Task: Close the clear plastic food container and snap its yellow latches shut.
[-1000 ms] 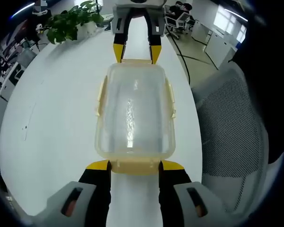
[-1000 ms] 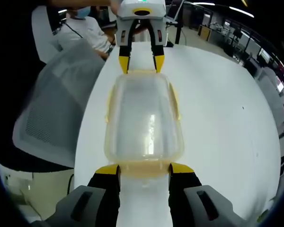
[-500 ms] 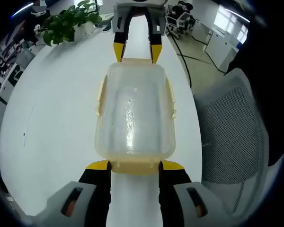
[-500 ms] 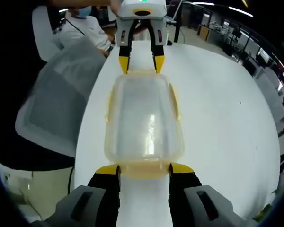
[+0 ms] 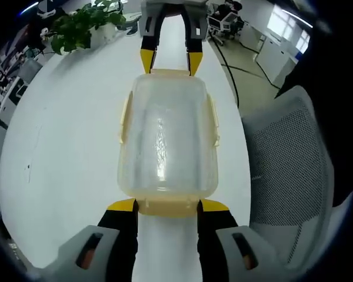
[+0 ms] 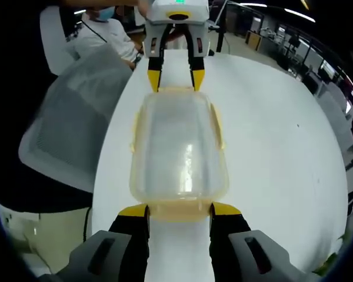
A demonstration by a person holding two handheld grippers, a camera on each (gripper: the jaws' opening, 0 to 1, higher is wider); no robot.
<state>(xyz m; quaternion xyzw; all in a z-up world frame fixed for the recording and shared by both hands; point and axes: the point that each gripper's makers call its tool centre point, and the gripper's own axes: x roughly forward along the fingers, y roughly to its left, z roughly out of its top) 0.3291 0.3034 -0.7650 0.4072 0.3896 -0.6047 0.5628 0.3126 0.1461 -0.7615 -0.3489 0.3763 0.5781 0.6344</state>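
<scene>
Clear plastic container point(image 5: 166, 141) lies lidded on my white table point(image 5: 65, 135), lengthwise between both grippers. My left gripper point(image 5: 167, 205) stands open, tips flanking one end latch point(image 5: 167, 207); my right gripper point(image 6: 178, 210) likewise opposite.

No readable text, label, brand, number or sign is showing anywhere in either view, neither between the jaws, ahead of them, nor off to either side.

Clear glossy plastic container point(image 5: 166, 141) with matt yellow latches point(image 5: 168, 206); smooth white table point(image 5: 70, 135); grey mesh-fabric chair point(image 5: 288, 164), right.
</scene>
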